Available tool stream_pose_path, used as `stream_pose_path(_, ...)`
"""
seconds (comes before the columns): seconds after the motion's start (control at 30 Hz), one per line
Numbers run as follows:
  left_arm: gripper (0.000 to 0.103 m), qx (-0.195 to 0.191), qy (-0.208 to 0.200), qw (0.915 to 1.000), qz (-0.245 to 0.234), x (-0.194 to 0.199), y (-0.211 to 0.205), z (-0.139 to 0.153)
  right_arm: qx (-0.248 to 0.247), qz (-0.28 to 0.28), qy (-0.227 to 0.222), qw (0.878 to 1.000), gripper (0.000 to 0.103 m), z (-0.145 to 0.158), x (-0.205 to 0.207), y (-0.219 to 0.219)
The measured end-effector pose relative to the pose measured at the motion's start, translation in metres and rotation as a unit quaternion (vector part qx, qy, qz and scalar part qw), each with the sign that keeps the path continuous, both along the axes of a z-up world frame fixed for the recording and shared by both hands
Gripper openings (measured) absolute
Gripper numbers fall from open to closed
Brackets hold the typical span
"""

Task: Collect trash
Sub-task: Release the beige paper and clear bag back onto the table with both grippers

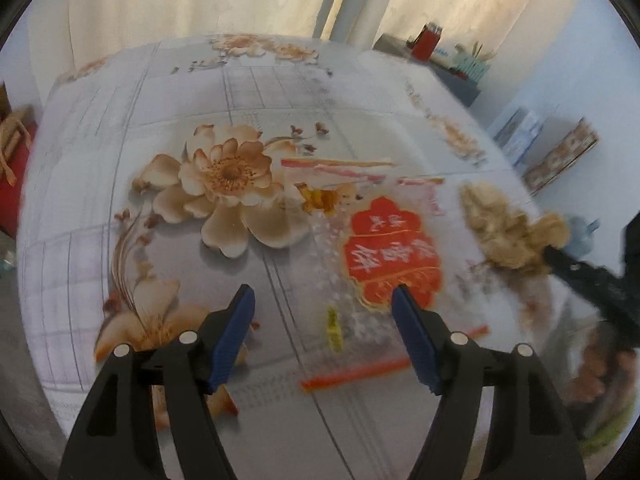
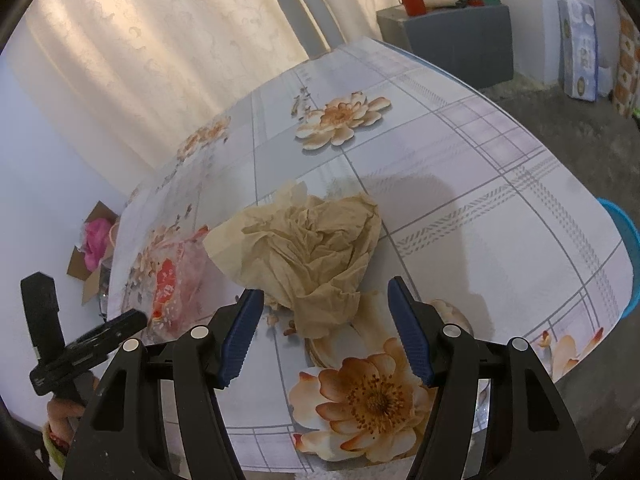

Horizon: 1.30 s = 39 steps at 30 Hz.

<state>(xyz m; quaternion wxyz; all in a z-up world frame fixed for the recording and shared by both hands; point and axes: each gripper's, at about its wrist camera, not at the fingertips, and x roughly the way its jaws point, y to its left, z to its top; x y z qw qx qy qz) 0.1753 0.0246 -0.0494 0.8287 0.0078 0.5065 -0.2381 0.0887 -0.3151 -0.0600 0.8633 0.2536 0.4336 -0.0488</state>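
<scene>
A clear plastic wrapper [image 1: 384, 256] with a red label lies flat at centre right of the left wrist view, long axis running lower left to upper right. Left gripper [image 1: 323, 296] hovers wide and empty above it. Right gripper [image 2: 326, 292], wide, hangs over crumpled tan paper [image 2: 308, 248] mid-frame.

The whole left wrist view smears with motion, so the red label [image 1: 394, 258] on the clear plastic wrapper [image 1: 360, 280] can't be read. The blue plastic basin [image 2: 624, 248] is cut off by the table's floral cloth [image 2: 500, 240]. A hand [image 2: 64, 416] barely peeks out beneath black gripper parts.
</scene>
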Motion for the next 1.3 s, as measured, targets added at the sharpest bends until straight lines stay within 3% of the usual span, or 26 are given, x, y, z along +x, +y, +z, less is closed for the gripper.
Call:
stream_pose_path(0.07, 0.066, 0.023, -0.019, 0.9995, -0.007, -0.004, -0.006, -0.001, -0.003, 0.001, 0.002, 1.0, 0.062, -0.001, 0.001, 0.0)
stream_pose_path(0.27, 0.045, 0.071, -0.063, 0.9948, -0.037, -0.015, -0.018, -0.004, -0.001, -0.002, 0.01, 1.0, 0.062, -0.009, 0.004, -0.005)
stream_pose_path(0.47, 0.012, 0.071, -0.073, 0.9945, -0.026, -0.015, -0.015, -0.005, -0.004, -0.001, 0.011, 1.0, 0.062, -0.012, 0.008, -0.006)
stream_pose_path(0.6, 0.003, 0.054, -0.074, 0.9956, -0.022, -0.016, -0.011, -0.005, -0.007, -0.002, 0.01, 1.0, 0.062, -0.012, 0.01, -0.008)
stream_pose_path(0.9, 0.001, 0.02, -0.099, 0.9949, 0.002, -0.03, 0.004, 0.016, -0.015, -0.008, 0.001, 1.0, 0.062, -0.005, 0.006, -0.013)
stream_pose_path(1.13, 0.001, -0.051, -0.088, 0.9929, 0.062, -0.044, 0.037, 0.027, -0.022, -0.023, -0.007, 0.999, 0.062, 0.0, -0.003, -0.019)
stream_pose_path(1.3, 0.001, -0.031, -0.144, 0.9859, 0.079, -0.057, 0.045, 0.047, -0.03, -0.024, -0.008, 0.999, 0.062, 0.004, -0.006, -0.021)
